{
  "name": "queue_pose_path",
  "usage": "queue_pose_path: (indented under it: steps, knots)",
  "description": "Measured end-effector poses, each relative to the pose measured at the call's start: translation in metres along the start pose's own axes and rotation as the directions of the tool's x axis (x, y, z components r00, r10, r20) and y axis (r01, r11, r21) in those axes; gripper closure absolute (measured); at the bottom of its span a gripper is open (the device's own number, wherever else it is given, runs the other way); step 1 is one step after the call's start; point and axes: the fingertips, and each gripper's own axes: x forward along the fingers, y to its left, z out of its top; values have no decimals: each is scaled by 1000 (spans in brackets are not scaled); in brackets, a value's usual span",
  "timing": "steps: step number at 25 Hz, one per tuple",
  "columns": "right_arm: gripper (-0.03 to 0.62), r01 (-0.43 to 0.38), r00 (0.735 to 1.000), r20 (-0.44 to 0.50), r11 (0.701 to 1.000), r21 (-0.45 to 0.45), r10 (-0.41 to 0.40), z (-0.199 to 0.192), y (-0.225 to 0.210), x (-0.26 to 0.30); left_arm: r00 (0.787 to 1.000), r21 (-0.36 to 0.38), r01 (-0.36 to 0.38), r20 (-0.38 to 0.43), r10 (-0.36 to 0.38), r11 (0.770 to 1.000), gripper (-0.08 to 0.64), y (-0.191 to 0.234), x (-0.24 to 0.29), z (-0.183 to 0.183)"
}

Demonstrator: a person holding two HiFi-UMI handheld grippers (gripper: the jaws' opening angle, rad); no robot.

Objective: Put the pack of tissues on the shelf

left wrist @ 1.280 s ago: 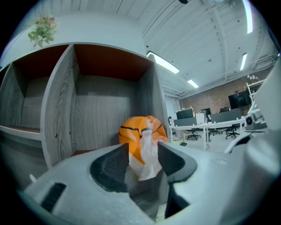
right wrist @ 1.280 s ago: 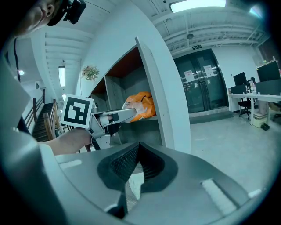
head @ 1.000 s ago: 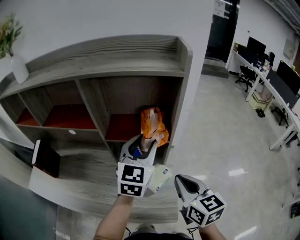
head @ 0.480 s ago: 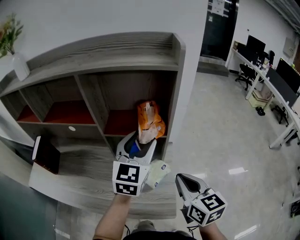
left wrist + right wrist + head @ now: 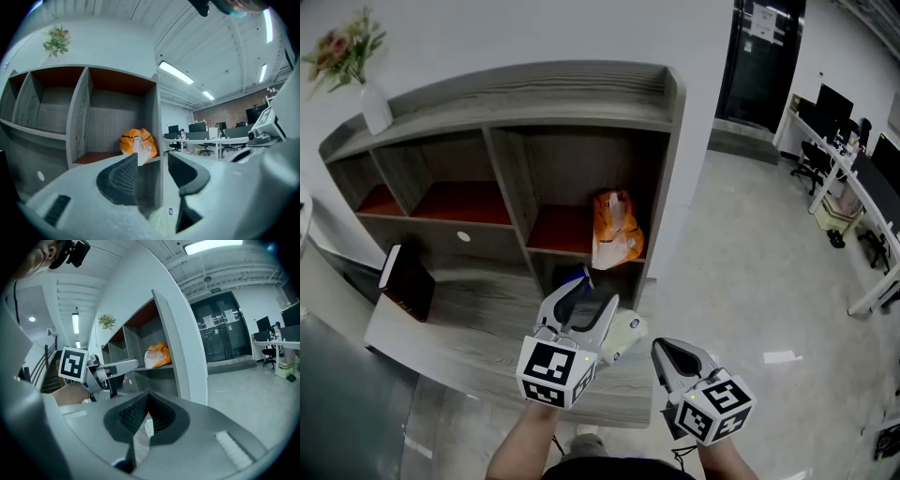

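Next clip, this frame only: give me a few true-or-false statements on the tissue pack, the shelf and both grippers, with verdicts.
1. The orange pack of tissues sits in the right-hand compartment of the shelf. True.
2. The left gripper is clamped on the pack. False: its jaws stand apart, having just closed a little, with nothing between them.
3. The right gripper has its jaws together. True.
4. The vase of flowers stands inside a compartment. False: it stands on the shelf top.
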Motion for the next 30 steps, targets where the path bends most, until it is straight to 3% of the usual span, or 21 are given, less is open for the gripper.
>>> queue_pose_path:
  steps: [13, 22, 30]
  knots:
    - [591, -70, 997, -22, 997, -14, 70, -15, 14, -12, 998, -77, -6, -65, 1, 997, 552, -39, -53, -38]
    - [591, -75, 997, -25, 997, -14, 75, -25, 17, -19, 986, -143, 19, -163, -43, 990, 565, -63, -72, -81]
    - [591, -81, 994, -69, 997, -12, 80, -45, 18, -19, 978, -143, 18, -202, -47, 990, 565, -75, -82, -103]
